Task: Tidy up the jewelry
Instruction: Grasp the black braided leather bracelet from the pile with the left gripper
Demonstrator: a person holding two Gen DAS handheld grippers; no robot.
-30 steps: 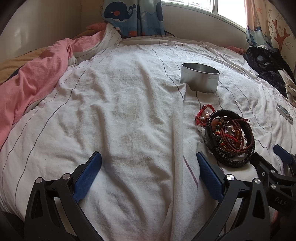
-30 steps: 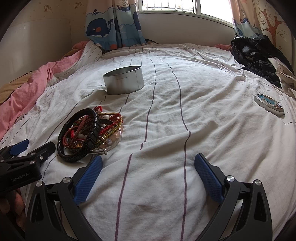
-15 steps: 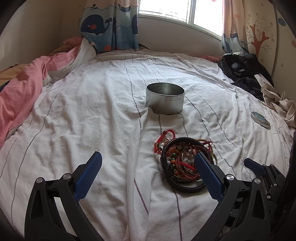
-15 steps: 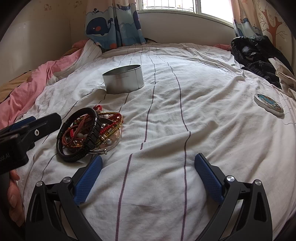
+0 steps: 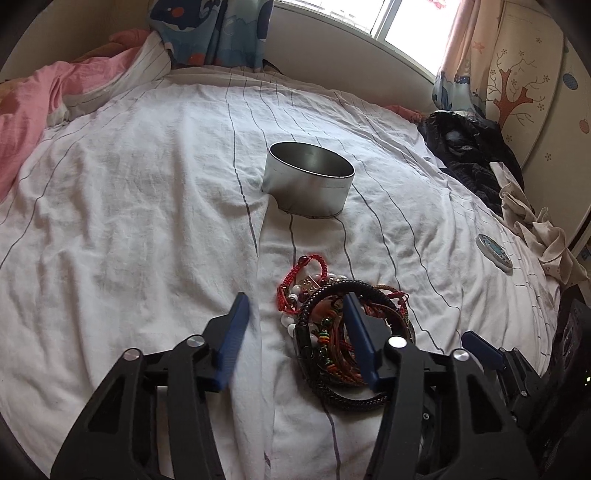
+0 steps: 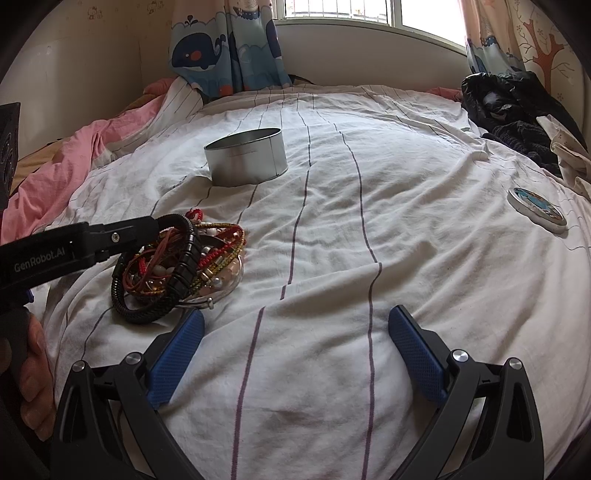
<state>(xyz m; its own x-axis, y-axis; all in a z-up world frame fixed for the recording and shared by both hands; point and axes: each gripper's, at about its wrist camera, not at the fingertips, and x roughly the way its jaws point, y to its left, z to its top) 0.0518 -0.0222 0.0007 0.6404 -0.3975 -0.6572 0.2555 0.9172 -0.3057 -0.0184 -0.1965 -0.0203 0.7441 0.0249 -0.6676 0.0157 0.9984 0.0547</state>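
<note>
I'm straddling the bracelet pile (image 5: 343,332) edge with the left gripper (image 5: 295,339), fingers half-spread, gripping nothing yet, lining up one strand. Right gripper (image 6: 295,354) is hovering wide open, empty. Open tin (image 5: 308,179) is waiting at twelve o'clock; lid (image 6: 536,208) at two.

Daylit window (image 6: 340,9) with whale curtains (image 6: 225,44) behind a white striped bedsheet (image 6: 369,184).

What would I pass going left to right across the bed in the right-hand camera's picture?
Pink blanket → pile of bracelets → round metal tin → small round lid, with the dark clothes heaped behind it.
</note>
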